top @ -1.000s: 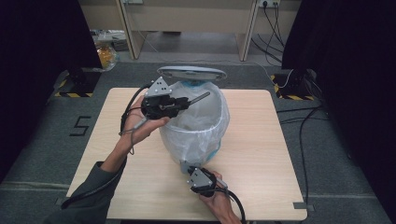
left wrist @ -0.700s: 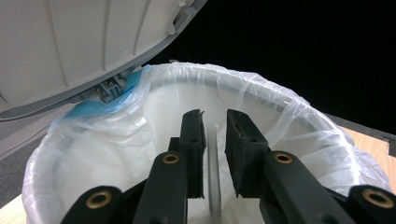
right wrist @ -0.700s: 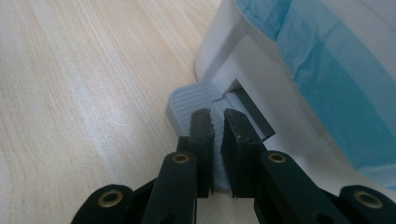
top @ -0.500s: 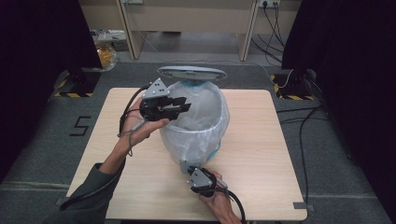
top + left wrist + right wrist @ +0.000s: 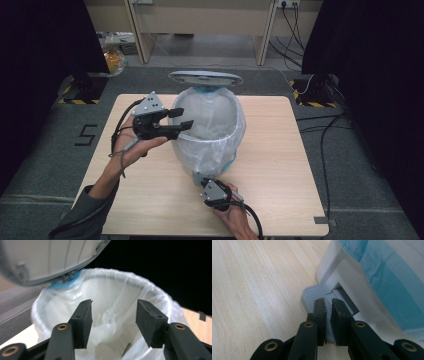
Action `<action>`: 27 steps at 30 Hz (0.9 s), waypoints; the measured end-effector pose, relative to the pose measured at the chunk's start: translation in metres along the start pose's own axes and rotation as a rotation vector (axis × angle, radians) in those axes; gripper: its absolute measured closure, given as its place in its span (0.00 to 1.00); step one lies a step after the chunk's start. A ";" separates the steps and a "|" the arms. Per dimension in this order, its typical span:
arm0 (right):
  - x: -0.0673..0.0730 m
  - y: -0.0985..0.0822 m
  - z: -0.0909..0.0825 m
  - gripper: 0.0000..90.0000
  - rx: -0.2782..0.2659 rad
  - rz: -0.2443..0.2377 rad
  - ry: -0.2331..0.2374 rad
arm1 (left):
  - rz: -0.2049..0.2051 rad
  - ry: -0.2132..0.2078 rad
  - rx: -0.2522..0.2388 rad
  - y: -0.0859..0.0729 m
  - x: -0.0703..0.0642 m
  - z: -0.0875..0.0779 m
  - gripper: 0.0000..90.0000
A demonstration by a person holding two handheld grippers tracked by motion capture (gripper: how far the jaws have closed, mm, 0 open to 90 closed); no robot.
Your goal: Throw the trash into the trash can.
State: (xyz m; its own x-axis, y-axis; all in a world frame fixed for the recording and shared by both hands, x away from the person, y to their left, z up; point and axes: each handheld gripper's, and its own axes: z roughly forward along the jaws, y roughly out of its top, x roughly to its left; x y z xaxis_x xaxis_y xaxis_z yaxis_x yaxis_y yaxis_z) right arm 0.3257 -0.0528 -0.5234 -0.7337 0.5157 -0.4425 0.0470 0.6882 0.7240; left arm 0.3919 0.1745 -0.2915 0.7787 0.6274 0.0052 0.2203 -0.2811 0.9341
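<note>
A white pedal bin (image 5: 210,150) lined with a clear plastic bag (image 5: 212,117) stands mid-table, its grey lid (image 5: 205,77) raised. My left gripper (image 5: 181,119) hovers just left of the rim, open; its jaws have just been opening and nothing is between them. In the left gripper view the bag (image 5: 120,290) lies beyond the left gripper (image 5: 113,303), under the lid (image 5: 45,257). At the bin's near foot my right gripper (image 5: 198,177) is shut. In the right gripper view the right gripper (image 5: 328,300) has its tips resting on the grey ribbed pedal (image 5: 312,293).
The wooden table (image 5: 280,165) has bare room right and left of the bin. Beyond its far edge are desk legs (image 5: 140,30) and a yellow bag (image 5: 112,57) on the floor. Cables (image 5: 320,120) run on the floor at the right.
My left gripper has drawn back leftward from the bin's rim and its jaws have opened. The right gripper and the raised lid have stayed put.
</note>
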 end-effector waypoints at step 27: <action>0.000 0.000 0.000 0.91 -0.001 -0.001 0.002 | -0.149 0.122 -0.048 -0.113 0.031 -0.067 0.30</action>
State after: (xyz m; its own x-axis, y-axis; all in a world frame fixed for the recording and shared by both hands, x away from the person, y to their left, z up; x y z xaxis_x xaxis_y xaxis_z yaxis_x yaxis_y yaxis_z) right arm 0.3262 -0.0527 -0.5236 -0.7350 0.5143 -0.4420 0.0461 0.6882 0.7240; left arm 0.3515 0.2745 -0.3732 0.6623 0.7433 -0.0938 0.2968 -0.1453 0.9438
